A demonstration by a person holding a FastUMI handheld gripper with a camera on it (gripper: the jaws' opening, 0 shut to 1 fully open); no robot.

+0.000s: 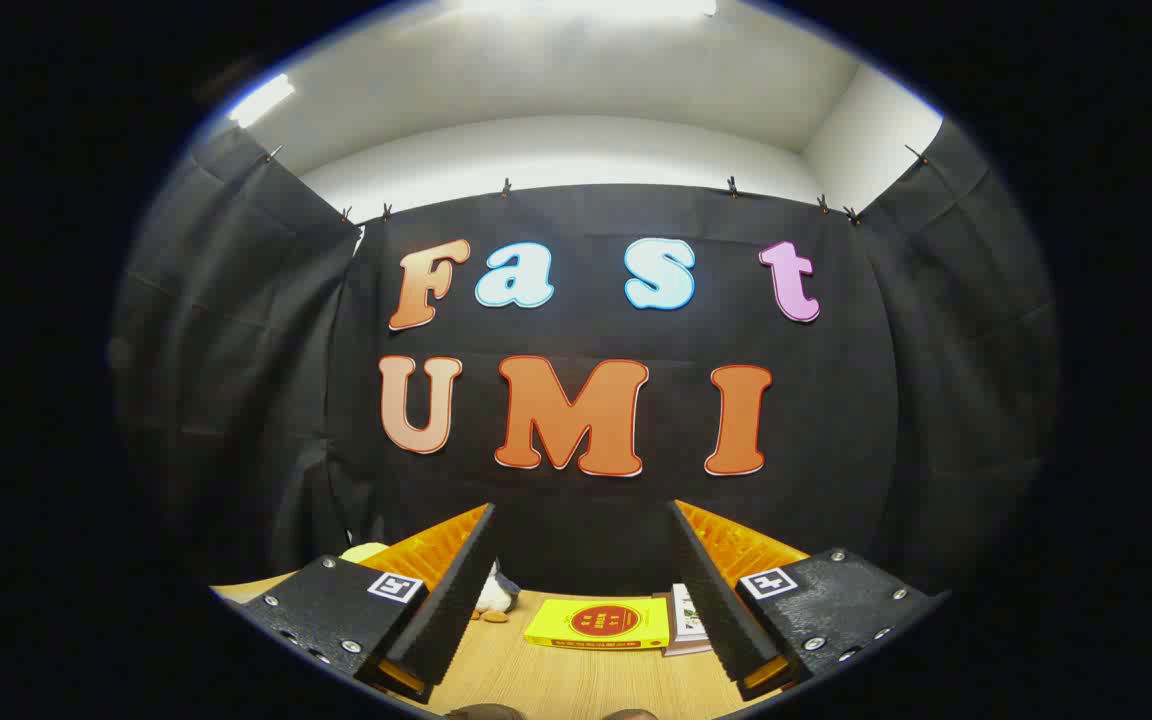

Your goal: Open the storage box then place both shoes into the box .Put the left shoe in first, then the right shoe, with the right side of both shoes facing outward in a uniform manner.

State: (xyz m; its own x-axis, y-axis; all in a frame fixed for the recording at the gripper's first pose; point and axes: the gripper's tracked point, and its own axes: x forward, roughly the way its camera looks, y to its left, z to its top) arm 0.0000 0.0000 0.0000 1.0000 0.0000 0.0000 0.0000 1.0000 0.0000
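My gripper [581, 585] is held level and high, looking at the booth's black cloth wall. Its two fingers [441, 610] stand wide apart and open, with nothing between them. Two dark rounded shapes [481, 712] show low down, just under the fingers on the wooden table [576, 685]; I cannot tell whether they are the shoes. No storage box can be made out from here.
A yellow book [598, 623] lies flat on the table beyond the fingers, with a white booklet [688, 618] beside it on the right. A small pale soft toy [491, 598] sits behind the left finger. A pale green object [364, 551] peeks out further left.
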